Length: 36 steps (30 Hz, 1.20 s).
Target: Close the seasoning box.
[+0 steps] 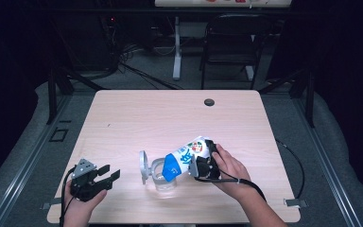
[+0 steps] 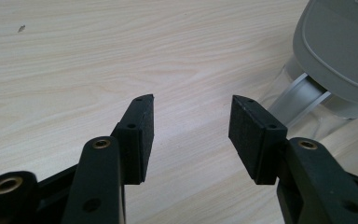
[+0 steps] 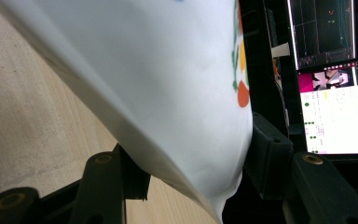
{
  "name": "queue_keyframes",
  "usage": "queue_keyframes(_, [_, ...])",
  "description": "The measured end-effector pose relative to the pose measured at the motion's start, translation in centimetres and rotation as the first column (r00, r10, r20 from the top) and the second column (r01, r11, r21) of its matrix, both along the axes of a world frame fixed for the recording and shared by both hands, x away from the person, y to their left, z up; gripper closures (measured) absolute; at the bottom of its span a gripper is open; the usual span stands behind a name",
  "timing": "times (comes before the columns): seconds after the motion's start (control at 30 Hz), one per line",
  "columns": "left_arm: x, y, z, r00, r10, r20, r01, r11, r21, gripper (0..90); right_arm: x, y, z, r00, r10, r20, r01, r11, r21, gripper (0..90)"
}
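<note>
A white carton (image 1: pixel 187 156) with a blue top and printed fruit hangs tilted, its blue end down over a clear jar (image 1: pixel 163 179). The jar's grey lid (image 1: pixel 143 166) stands swung open at its left. My right gripper (image 1: pixel 204 163) is shut on the carton's base end, and in the right gripper view the carton (image 3: pixel 168 70) sits squeezed between both jaws (image 3: pixel 196 163). My left gripper (image 1: pixel 109 173) rests near the table's front left with its jaws open and nothing between them (image 2: pixel 191 114). Just to its right are the grey lid (image 2: pixel 340 46) and the clear jar (image 2: pixel 303 100).
The pale wooden table (image 1: pixel 170 113) has a dark cable hole (image 1: pixel 209 102) near its far edge. A black chair (image 1: pixel 231 42) and a desk leg stand beyond it. A lit monitor (image 3: pixel 331 107) shows behind the carton in the right gripper view.
</note>
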<state>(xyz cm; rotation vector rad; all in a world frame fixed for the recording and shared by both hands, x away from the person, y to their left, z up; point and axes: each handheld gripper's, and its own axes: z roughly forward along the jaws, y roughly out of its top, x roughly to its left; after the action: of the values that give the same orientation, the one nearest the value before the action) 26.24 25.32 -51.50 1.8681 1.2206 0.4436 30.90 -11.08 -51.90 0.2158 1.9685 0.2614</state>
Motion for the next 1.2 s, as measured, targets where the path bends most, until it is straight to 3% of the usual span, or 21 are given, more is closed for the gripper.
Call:
queue_keyframes(0.43, [-0.01, 0.06, 0.09, 0.9999, -0.005, -0.009, 0.005, 1.0000, 0.006, 50.9, 0.00, 0.20, 0.40, 1.0000, -0.002, 0.000, 0.002, 0.999, -0.035, 49.0])
queue_keyframes(0.47, [0.00, 0.07, 0.09, 0.9999, -0.006, -0.008, 0.006, 1.0000, 0.006, 50.9, 0.06, 0.19, 0.29, 1.0000, 0.005, 0.002, -0.005, 1.000, -0.020, 49.1])
queue_keyframes(0.9, [0.05, 0.07, -0.03, 1.0000, -0.002, 0.000, 0.002, 1.0000, -0.004, 50.9, 0.13, 0.30, 0.42, 0.9999, 0.009, 0.009, -0.009, 0.999, -0.035, 49.3])
queue_keyframes(0.97, [0.06, 0.08, -0.03, 1.0000, -0.001, -0.002, 0.001, 1.0000, -0.001, 51.0, 0.04, 0.39, 0.62, 1.0000, -0.002, 0.009, 0.003, 0.998, -0.061, 49.4])
queue_keyframes(1.07, [0.07, 0.09, -0.04, 1.0000, -0.003, -0.003, 0.003, 1.0000, 0.000, 50.9, 0.14, 0.40, 0.47, 0.9999, 0.010, 0.011, -0.009, 0.999, -0.038, 49.4])
queue_keyframes(1.2, [0.07, 0.09, -0.02, 1.0000, -0.003, -0.002, 0.003, 1.0000, 0.000, 51.0, 0.17, 0.48, 0.52, 0.9999, 0.011, 0.013, -0.011, 0.999, -0.043, 49.4])
